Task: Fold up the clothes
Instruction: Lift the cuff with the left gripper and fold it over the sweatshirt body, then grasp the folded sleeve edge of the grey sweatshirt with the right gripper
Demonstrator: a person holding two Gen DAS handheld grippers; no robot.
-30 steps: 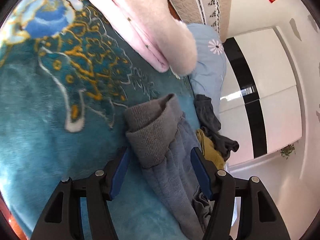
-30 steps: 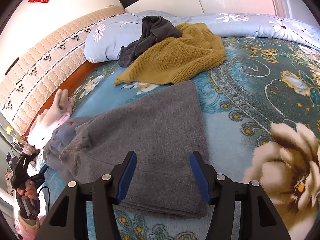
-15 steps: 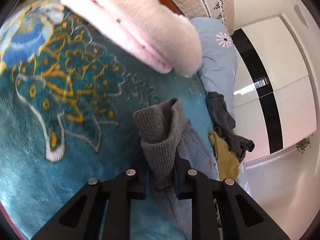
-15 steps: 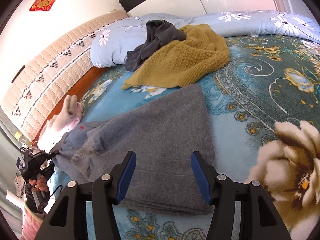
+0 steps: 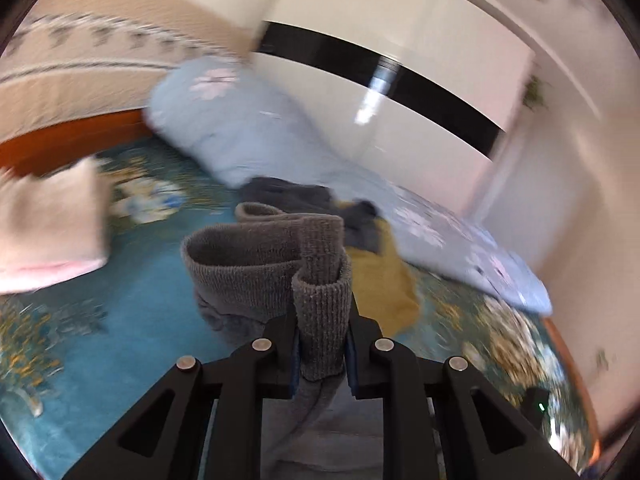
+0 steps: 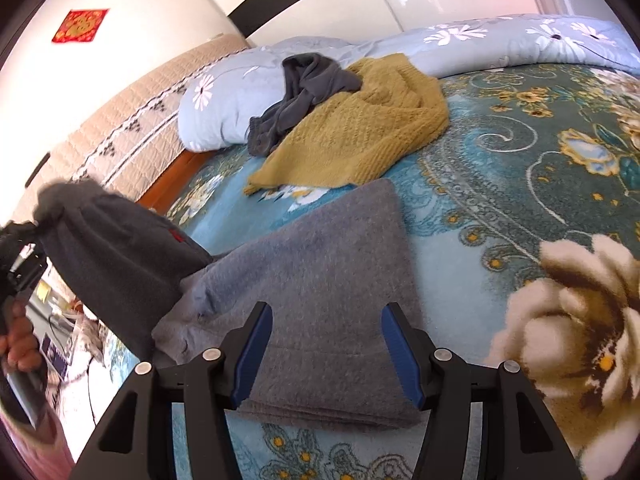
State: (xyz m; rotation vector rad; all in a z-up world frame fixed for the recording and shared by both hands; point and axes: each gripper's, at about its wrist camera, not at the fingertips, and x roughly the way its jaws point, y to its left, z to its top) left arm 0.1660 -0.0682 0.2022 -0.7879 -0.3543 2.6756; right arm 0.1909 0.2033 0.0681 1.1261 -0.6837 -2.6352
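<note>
A grey sweater [image 6: 320, 280] lies part folded on the teal floral bedspread [image 6: 520, 184]. My left gripper [image 5: 322, 340] is shut on its ribbed cuff end [image 5: 320, 308] and holds that end up off the bed. In the right wrist view this lifted part [image 6: 116, 248] hangs at the left, with the left gripper [image 6: 16, 240] at its top. My right gripper [image 6: 326, 348] is open and empty, just above the near edge of the folded sweater.
A mustard knit sweater [image 6: 360, 132] and a dark grey garment [image 6: 304, 92] lie piled against the light blue floral pillows [image 6: 240, 96]. A folded pink garment [image 5: 48, 232] lies at the left. The padded headboard [image 6: 120, 132] and white wardrobe [image 5: 400, 88] stand behind.
My left gripper closed on the sweater's ribbed end and lifted it off the bed, swinging toward the pillows. My right gripper stayed open over the folded part.
</note>
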